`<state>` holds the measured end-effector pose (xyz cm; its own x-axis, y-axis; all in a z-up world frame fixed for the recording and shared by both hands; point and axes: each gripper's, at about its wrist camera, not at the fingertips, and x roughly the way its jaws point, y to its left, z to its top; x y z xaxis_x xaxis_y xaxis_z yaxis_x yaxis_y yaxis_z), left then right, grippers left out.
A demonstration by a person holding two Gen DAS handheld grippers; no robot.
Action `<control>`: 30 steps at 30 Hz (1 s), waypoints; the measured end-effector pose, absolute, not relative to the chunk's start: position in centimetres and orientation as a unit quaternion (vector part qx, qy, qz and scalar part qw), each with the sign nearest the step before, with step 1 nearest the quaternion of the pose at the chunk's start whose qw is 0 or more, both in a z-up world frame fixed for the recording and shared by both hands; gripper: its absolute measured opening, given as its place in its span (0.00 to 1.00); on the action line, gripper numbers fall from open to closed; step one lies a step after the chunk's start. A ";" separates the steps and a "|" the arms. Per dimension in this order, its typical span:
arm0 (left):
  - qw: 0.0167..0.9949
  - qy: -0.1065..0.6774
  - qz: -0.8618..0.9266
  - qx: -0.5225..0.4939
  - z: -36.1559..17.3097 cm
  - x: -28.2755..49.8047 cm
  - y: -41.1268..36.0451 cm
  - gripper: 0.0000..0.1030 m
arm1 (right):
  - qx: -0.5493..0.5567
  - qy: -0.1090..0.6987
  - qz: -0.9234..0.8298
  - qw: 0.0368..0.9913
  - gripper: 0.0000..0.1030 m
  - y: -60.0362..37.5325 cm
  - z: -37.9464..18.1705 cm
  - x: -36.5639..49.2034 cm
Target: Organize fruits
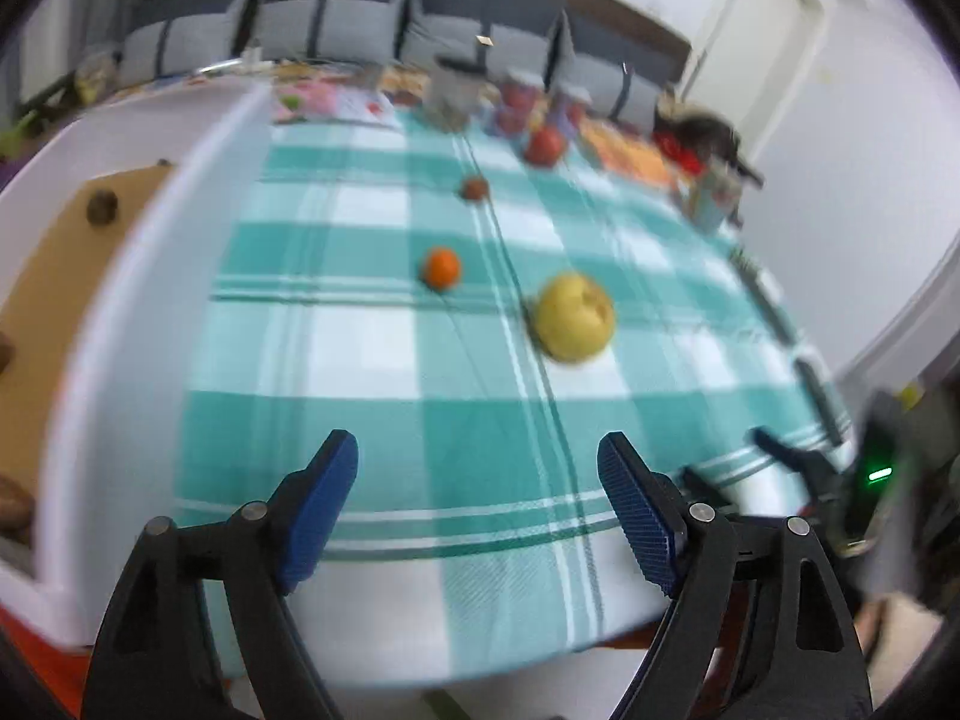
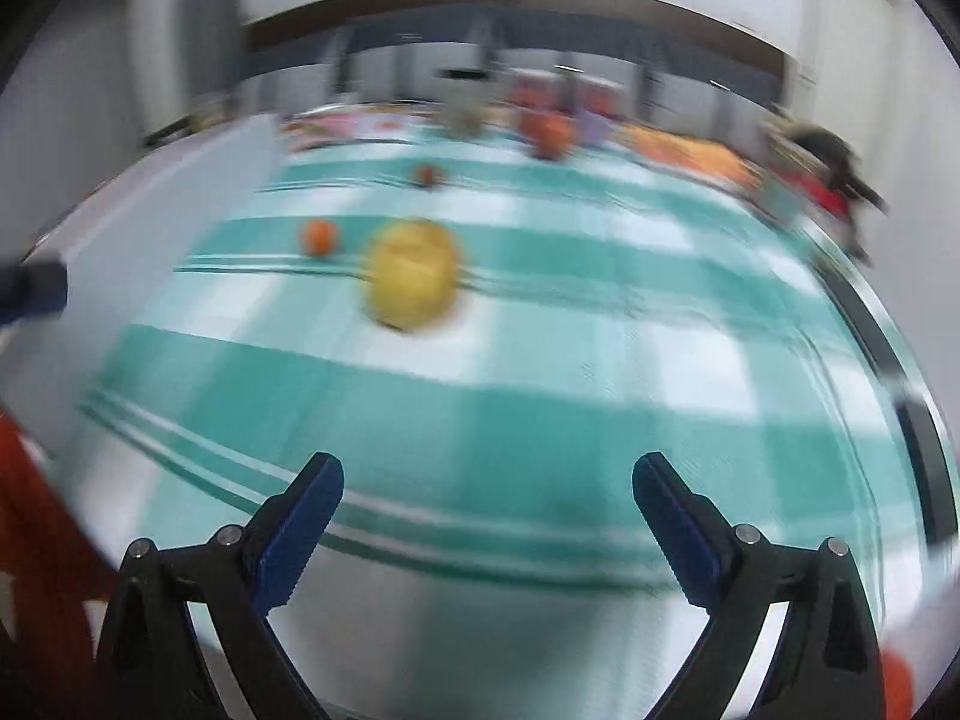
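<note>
Left wrist view: the left gripper (image 1: pixel 478 501) has its jaws spread wide with nothing between them, above the near edge of the teal checked tablecloth (image 1: pixel 384 360). Ahead and slightly right lies the yellow fruit (image 1: pixel 574 316); the small orange fruit (image 1: pixel 442 268) lies ahead, just left of it. A red fruit (image 1: pixel 545 146) sits far ahead. A white tray (image 1: pixel 120 324) stands to the left.

Right wrist view (blurred): the right gripper (image 2: pixel 487 501) is likewise spread and empty. The yellow fruit (image 2: pixel 414 274) lies ahead, left of centre; the small orange fruit (image 2: pixel 319 237) lies beyond it, further left.
</note>
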<state>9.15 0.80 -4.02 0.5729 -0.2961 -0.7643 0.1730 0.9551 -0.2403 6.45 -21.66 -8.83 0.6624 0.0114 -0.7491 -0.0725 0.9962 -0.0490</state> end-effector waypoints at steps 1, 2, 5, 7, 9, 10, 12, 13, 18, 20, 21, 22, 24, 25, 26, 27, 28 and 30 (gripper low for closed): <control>0.886 0.443 -0.126 -0.054 -4.9 9.5 -0.2 0.81 | -0.030 0.413 0.011 0.910 0.94 -22.9 -9.4 6.3; 0.889 0.442 -0.117 -0.039 -5.8 9.9 -0.8 0.81 | -0.029 0.414 0.004 0.910 0.94 -24.0 -9.3 6.4; 0.896 0.436 -0.085 -0.003 -8.3 10.9 -1.9 0.81 | -0.029 0.399 -0.014 0.917 0.94 -25.4 -9.4 7.2; 0.890 0.450 -0.068 0.002 -9.9 11.3 -2.0 0.81 | -0.027 0.391 -0.022 0.920 0.94 -25.9 -9.7 7.6; 0.884 0.463 -0.059 0.002 -11.2 11.3 -1.8 0.82 | -0.031 0.390 -0.026 0.920 0.94 -25.6 -10.2 7.5; 0.893 0.447 -0.055 0.016 -11.2 10.8 -2.0 0.83 | -0.031 0.395 -0.028 0.918 0.94 -25.7 -10.7 7.7; 0.895 0.443 -0.053 0.020 -11.4 10.7 -2.1 0.86 | -0.026 0.404 -0.031 0.914 0.94 -25.6 -11.3 7.9; 0.895 0.443 -0.051 0.020 -11.5 10.7 -2.1 0.87 | -0.023 0.408 -0.032 0.912 0.94 -25.7 -11.6 8.0; 0.901 0.430 -0.053 0.034 -11.7 10.1 -2.3 0.88 | -0.004 0.415 -0.039 0.909 1.00 -26.0 -12.7 8.1; 0.901 0.428 -0.057 0.036 -11.7 10.1 -2.2 0.88 | -0.005 0.411 -0.041 0.911 1.00 -25.9 -12.8 8.0; 0.901 0.428 -0.059 0.038 -11.7 10.1 -2.2 0.88 | -0.003 0.409 -0.042 0.911 1.00 -25.9 -12.8 7.9; 0.901 0.428 -0.059 0.038 -11.7 10.3 -2.3 0.88 | -0.003 0.408 -0.043 0.912 1.00 -25.9 -12.8 7.9; 0.901 0.427 -0.060 0.040 -11.7 10.3 -2.3 0.88 | -0.004 0.406 -0.045 0.913 1.00 -25.8 -12.9 7.8; 0.902 0.426 -0.060 0.040 -11.7 10.3 -2.3 0.89 | -0.004 0.405 -0.046 0.913 1.00 -25.8 -12.9 7.8; 0.902 0.425 -0.061 0.041 -11.7 10.3 -2.3 0.89 | -0.004 0.404 -0.047 0.914 1.00 -25.7 -12.9 7.8; 0.903 0.424 -0.061 0.041 -11.7 10.3 -2.3 0.89 | -0.004 0.403 -0.047 0.914 1.00 -25.7 -12.9 7.8; 0.904 0.421 -0.062 0.042 -11.8 10.2 -2.3 0.89 | -0.004 0.402 -0.048 0.914 1.00 -25.7 -12.9 7.7; 0.905 0.418 -0.063 0.043 -11.8 10.2 -2.3 0.89 | -0.004 0.400 -0.049 0.915 1.00 -25.7 -12.9 7.7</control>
